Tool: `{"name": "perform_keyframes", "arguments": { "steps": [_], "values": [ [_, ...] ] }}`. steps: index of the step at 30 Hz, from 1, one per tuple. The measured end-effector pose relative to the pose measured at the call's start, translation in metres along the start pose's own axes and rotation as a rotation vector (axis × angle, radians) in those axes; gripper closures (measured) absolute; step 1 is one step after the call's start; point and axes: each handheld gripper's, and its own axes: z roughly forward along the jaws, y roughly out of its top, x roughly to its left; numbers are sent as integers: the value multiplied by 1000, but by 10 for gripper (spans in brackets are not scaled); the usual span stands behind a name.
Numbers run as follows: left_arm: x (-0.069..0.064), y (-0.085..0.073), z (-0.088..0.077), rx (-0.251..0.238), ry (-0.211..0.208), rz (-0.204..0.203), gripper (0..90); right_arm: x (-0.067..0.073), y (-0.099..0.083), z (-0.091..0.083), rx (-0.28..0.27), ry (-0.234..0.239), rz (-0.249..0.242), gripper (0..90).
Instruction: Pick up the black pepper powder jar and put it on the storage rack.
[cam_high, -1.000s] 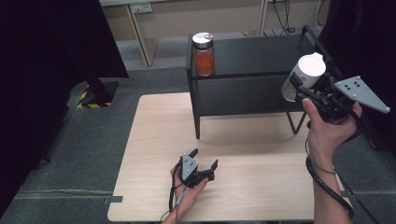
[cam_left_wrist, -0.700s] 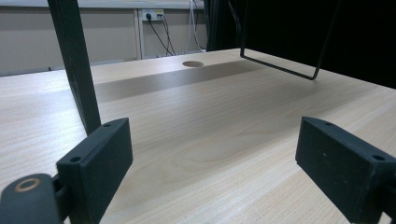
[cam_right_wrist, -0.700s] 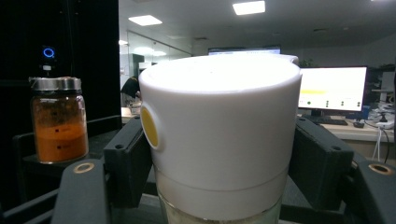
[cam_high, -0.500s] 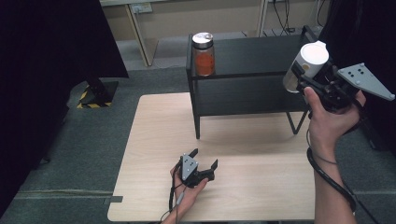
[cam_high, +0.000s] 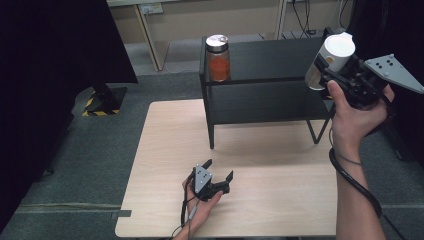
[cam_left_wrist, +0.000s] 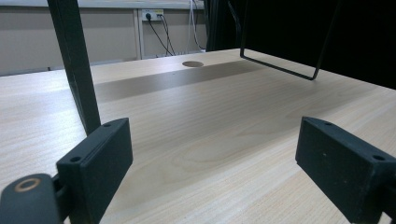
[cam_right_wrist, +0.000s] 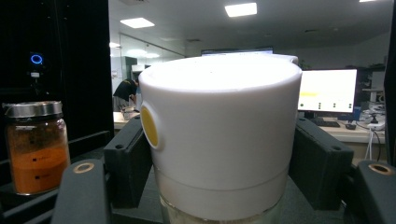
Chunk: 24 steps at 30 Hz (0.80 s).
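**White-lidded jar up at shelf height, held only by its cap**

Pale wood is what lies nearest you: the table (cam_high: 165, 150), where your left claw (cam_high: 218, 174) rests in your palm near the front edge, its 2 jaws spread wide with bare board between them. It grips nothing and is no help if the load slips.

Further out and higher, your right claw (cam_high: 320, 67) is clamped on the white-lidded jar (cam_high: 334, 56), which hangs in the air at the right end of the black shelf (cam_high: 270, 50), about level with its top board and tilted, the lid leaning toward the camera. In the right gripper view the pads (cam_right_wrist: 128, 161) press on the sides of the white lid (cam_right_wrist: 219, 135), not on the clear body below it.

That grip is your main risk. I judge that a smooth lid could turn or slide between the pads, and a loose cap could let the body drop. The tilt adds to it; setting the jar down on 1 edge of its base could tip it off the shelf end.

Farthest back, the orange jar (cam_high: 218, 59) stands at the shelf's left corner, well apart from your load. Only a wide sweep left would strike it.
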Motion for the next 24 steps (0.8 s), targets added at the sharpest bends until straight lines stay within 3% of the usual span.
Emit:
{"name": "perform_keyframes", "arguments": {
  "steps": [9,24],
  "values": [
    [0,0,0,1,-1,1,106,-3,10,10,11,-19,-1,298],
    [0,-1,0,-4,-1,1,106,-10,31,40,70,-77,-17,298]
  ]
}}
